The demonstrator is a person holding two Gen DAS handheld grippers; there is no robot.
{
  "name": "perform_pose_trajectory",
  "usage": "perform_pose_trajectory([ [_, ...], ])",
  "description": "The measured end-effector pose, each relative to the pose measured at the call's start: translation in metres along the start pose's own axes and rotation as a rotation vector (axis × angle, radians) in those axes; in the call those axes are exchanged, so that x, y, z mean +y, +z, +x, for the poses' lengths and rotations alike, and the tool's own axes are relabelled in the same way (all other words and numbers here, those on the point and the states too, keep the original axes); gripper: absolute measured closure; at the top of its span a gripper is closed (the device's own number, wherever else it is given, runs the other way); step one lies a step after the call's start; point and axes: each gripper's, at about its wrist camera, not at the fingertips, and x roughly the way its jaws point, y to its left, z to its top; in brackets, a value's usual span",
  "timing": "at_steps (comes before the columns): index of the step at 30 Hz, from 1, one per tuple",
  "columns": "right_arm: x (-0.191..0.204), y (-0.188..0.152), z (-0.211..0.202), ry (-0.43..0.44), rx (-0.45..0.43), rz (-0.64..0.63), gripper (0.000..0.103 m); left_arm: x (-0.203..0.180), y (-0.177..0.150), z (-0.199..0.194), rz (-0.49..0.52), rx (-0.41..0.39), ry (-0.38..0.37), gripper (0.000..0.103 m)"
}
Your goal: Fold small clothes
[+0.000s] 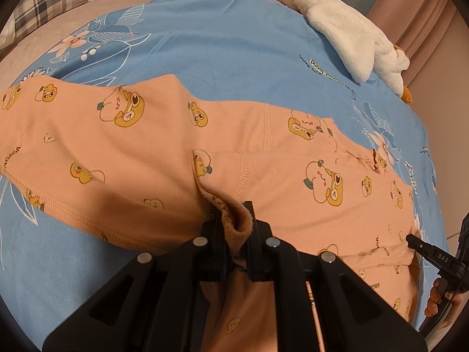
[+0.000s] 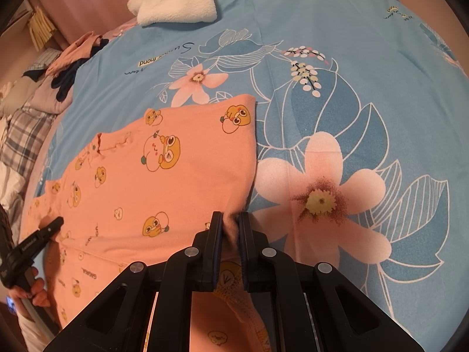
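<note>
Peach printed garment (image 1: 140,146) spread flat on the blue bedspread (image 1: 222,50), toward its near edge. Left gripper (image 1: 234,228) clenched on a bunched hem fold; right gripper (image 2: 230,231) clenched on the side edge. Judged soft, light, limp, likely to sag; best pinched at hems and corners.

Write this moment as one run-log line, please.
step: fold | left gripper: shut on garment | right gripper: shut on garment | surface: bed sheet
</note>
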Motion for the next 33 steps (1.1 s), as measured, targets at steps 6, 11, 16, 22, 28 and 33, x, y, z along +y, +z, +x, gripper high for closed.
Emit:
perform_pose_trajectory([
  [6,-0.001,0.000,0.000,0.003,-0.001,0.004,0.096,0.002,0.001,0.000,-0.005,0.005,-0.013,0.091],
  [11,-0.001,0.000,0.001,0.000,-0.003,-0.001,0.095,0.003,0.001,0.000,0.006,0.002,-0.017,0.091],
  [16,-0.002,0.001,0.001,0.001,-0.004,-0.003,0.094,0.003,0.000,0.000,0.006,0.000,-0.021,0.091],
  [22,0.000,0.000,0.000,-0.005,-0.006,-0.008,0.093,0.004,-0.001,0.000,-0.002,-0.001,-0.024,0.091],
  [28,0.002,0.000,-0.001,-0.011,-0.012,-0.014,0.093,0.002,0.005,-0.005,-0.013,0.029,-0.038,0.089],
  [33,0.018,-0.004,-0.011,-0.108,-0.050,-0.090,0.044,-0.004,0.008,-0.042,0.044,-0.036,-0.018,0.051],
])
